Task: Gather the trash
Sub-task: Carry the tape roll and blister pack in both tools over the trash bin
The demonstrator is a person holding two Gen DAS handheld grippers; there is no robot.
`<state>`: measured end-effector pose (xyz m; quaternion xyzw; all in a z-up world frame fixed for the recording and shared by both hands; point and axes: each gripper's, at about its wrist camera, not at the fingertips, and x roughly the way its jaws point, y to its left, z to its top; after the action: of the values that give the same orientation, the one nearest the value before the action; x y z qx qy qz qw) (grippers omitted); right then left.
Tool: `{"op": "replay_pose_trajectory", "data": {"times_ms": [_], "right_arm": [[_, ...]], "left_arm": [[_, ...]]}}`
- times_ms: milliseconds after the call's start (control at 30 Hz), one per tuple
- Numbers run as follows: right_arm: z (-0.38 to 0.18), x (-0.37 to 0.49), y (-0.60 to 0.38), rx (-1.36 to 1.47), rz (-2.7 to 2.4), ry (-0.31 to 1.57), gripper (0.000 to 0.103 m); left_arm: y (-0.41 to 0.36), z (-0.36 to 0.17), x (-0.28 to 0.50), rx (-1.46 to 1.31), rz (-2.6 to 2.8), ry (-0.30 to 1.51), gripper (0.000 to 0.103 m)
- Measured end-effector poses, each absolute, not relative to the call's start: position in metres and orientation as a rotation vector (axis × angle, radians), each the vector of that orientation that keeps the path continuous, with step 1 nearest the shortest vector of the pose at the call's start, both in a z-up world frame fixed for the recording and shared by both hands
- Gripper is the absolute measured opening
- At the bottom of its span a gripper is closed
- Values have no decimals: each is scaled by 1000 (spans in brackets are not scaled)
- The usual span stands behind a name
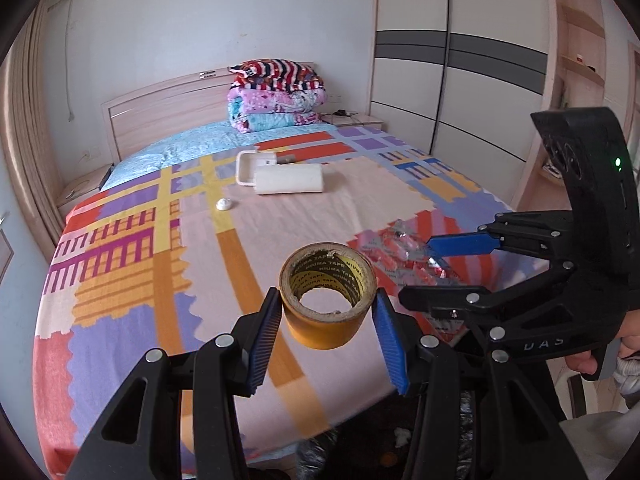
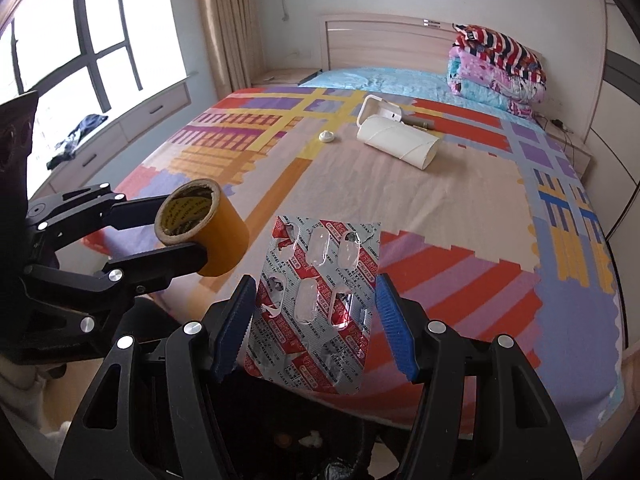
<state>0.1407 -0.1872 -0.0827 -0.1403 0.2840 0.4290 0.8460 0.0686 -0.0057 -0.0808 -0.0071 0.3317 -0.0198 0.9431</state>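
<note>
A patchwork bedspread (image 2: 440, 216) fills both views. Above its near edge, the left gripper (image 1: 326, 314) clamps a nearly spent tape roll (image 1: 327, 296) across its outer wall; the stiff, light cardboard core should hold firm. The right gripper (image 2: 316, 312) brackets an emptied blister pack (image 2: 316, 308); whether its pads (image 2: 390, 320) pinch the pack cannot be told. Thin, crinkly foil; best pinched by the edges.
</note>
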Motion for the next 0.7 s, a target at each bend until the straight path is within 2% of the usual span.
{"op": "replay_pose_trajectory", "data": {"times_ms": [367,700], "right_arm": [[-140,109,-224,-341,979,721,61],[-198,109,-220,-388,950,847,61]], "left_arm": [[-41,-119,31,-69,-166,771,45],[-60,-192,23,-26,-179,963,45]]}}
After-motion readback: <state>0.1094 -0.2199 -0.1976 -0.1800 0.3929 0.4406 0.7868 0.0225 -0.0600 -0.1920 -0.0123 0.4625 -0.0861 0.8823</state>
